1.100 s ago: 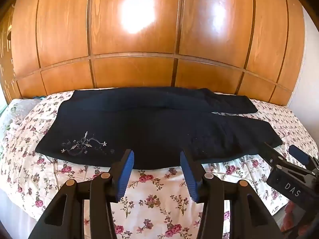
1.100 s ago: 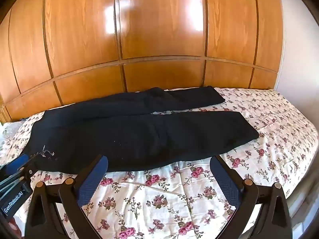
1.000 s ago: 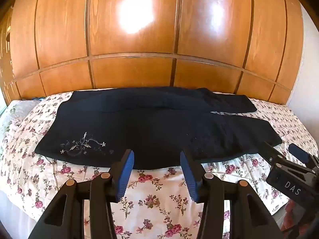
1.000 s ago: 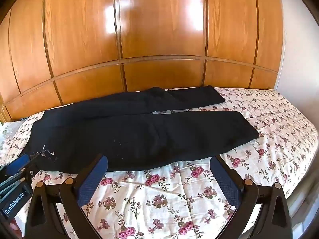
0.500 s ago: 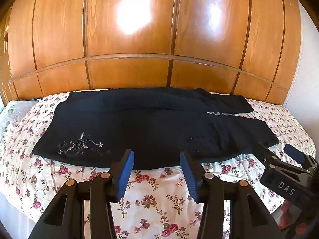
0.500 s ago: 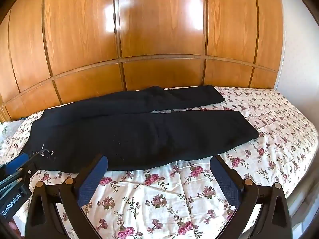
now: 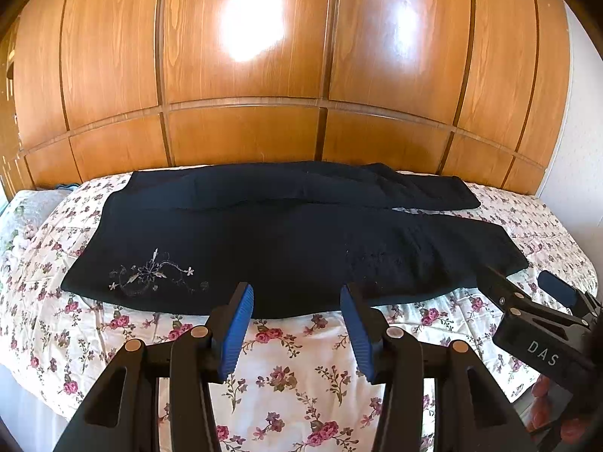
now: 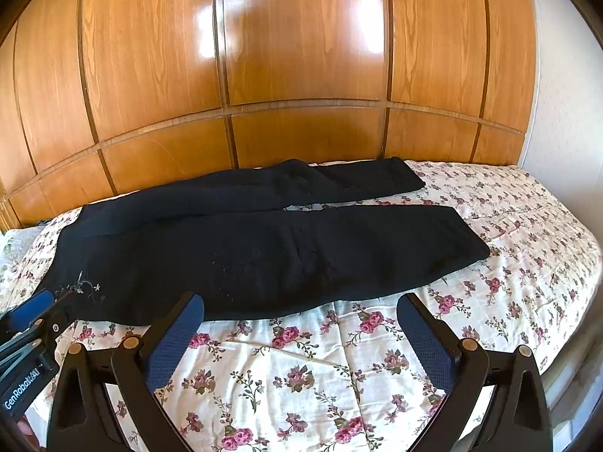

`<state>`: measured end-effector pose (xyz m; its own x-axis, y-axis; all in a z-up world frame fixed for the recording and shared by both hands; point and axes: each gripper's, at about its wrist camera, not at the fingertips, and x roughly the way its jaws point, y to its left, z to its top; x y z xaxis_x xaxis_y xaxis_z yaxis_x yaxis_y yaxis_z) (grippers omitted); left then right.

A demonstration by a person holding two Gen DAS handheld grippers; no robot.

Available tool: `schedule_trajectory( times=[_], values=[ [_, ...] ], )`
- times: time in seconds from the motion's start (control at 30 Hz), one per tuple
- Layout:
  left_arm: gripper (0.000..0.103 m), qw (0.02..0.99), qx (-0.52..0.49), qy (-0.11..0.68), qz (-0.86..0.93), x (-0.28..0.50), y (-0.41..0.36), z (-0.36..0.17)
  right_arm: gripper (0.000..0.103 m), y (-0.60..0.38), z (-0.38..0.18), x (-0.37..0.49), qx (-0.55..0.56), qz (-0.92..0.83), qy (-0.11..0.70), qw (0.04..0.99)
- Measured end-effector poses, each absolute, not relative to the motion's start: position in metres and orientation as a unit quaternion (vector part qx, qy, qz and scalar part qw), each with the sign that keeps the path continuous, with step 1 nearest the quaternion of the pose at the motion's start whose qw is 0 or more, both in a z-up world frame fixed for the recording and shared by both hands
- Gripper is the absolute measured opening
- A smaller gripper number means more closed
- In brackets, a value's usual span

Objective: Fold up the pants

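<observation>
The wooden wardrobe (image 7: 245, 56) fills the upper half of both of my views, glossy panels with two bright glare spots. Below it the bed (image 7: 301, 376) runs across the frame under a white cover printed with pink roses, and a pale wall (image 8: 565, 94) closes off the right edge.

The pants (image 7: 286, 248) lie flat across the middle of the frame, black, waist toward the left and both legs stretched to the right; the far leg sits a little above the near one with a sliver of bed cover showing between them near the hems. A small silver flower embroidery (image 7: 150, 275) marks the lower left part of the pants.

My left gripper (image 7: 296, 324) sits at the bottom centre of its own view, tilted down toward the near edge of the pants, its blue pads (image 7: 239, 327) parted with nothing between them, clear of the cloth. My right gripper (image 8: 301, 339) is angled down the same way at the bottom of its view, spread wider, also empty, over bare bed cover just short of the pants. Each gripper shows in the other's view at a lower corner, and fingertips of a hand (image 7: 554, 410) appear at the lower right of the left view.
</observation>
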<state>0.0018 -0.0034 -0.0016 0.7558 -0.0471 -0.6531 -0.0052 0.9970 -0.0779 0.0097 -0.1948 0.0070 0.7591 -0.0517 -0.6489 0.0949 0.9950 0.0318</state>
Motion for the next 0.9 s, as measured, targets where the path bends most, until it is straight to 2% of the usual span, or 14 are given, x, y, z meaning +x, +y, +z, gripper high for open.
schedule_trajectory(
  times=[0.9],
  values=[
    [0.049,0.931,-0.038,0.363,-0.006,0.0047,-0.0003,-0.009,0.103,-0.1965,0.0048,0.0116,0.031,-0.04,0.35,0.935]
  ],
)
